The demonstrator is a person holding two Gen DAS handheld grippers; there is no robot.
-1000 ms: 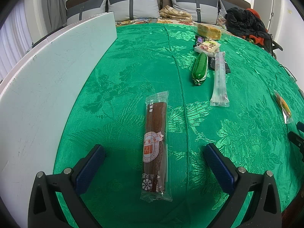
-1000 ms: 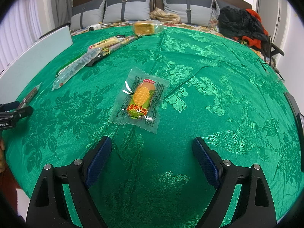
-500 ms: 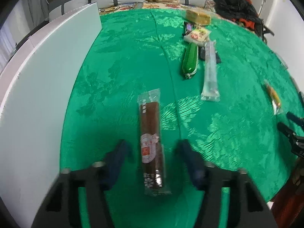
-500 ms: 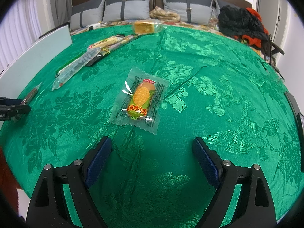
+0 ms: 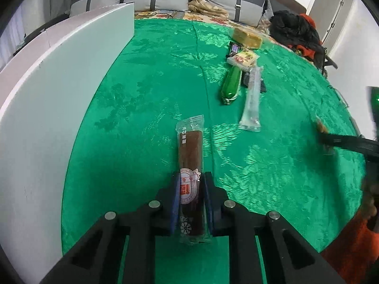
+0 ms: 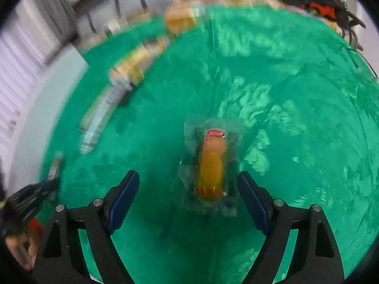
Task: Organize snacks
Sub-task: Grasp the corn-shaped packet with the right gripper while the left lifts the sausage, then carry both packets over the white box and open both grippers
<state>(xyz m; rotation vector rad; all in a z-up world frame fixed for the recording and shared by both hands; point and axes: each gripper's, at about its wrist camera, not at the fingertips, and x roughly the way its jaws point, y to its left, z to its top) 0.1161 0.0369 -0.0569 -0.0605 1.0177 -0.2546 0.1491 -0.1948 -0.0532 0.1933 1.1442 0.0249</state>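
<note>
Left gripper [image 5: 191, 190]: my fingers, spread a second ago, now pinch the brown bar [image 5: 191, 165]; ready to lift.
Right gripper [image 6: 188, 197]: fingers spread, closing in on corn pack [image 6: 211, 165].

From my right hand-held gripper [image 6: 188, 196] the picture is smeared with blur. Its blue pads [image 6: 123, 195] stand wide apart, nothing pressed between them. Just ahead, nearer the right pad, a corn snack [image 6: 212, 168] in a clear wrapper lies on the green cloth [image 6: 296, 118], lengthwise along my pointing line. Ahead and to the left, a row of long packets [image 6: 111, 104] runs away in a curve, too blurred to name. Farthest along it sits a yellow block [image 6: 180, 20]. Low at the left edge I see the other hand-held gripper [image 6: 35, 194], a hand [image 6: 19, 243] beneath it.
</note>
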